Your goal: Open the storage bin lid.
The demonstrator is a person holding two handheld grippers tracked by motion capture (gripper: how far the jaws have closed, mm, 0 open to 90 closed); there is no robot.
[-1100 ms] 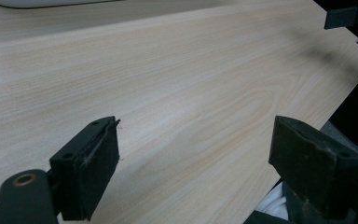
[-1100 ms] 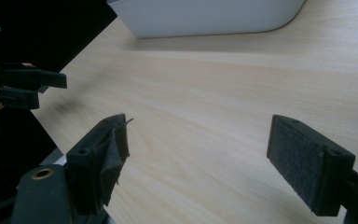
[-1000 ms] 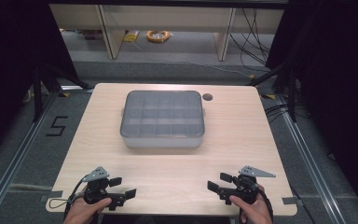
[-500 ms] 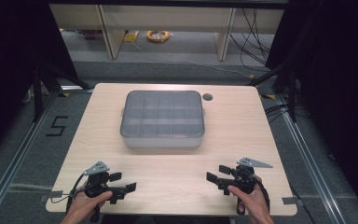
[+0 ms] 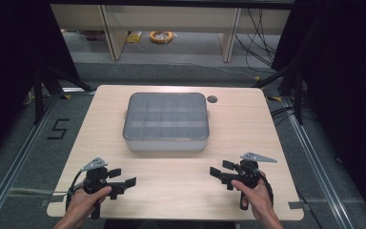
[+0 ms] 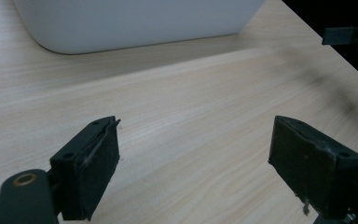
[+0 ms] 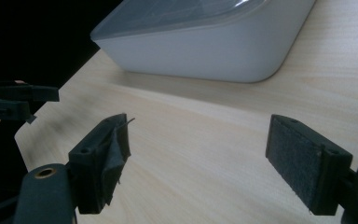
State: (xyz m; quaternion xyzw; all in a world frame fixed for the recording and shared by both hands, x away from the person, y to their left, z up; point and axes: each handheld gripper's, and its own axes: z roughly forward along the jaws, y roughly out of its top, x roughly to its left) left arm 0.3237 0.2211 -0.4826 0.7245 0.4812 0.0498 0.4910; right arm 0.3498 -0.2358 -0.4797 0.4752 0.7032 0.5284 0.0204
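I hold my left gripper (image 5: 124,182) low over the near left corner of the light wooden table (image 5: 248,124), its fingers (image 6: 91,172) spread wide apart with nothing between them. My right gripper (image 5: 221,174) sits over the near right part of the table, fingers (image 7: 307,163) likewise parted and empty. Both grippers point inward, toward each other, and stay well apart. The grey translucent plastic organiser box with a closed lid (image 5: 166,121) rests in the middle of the table, farther from me than both grippers, and touches neither. Through the lid I can make out a grid of compartments, though what they hold, if anything, is too dim to tell. A small dark round hole (image 5: 212,99) lies just beside the box's far right corner.
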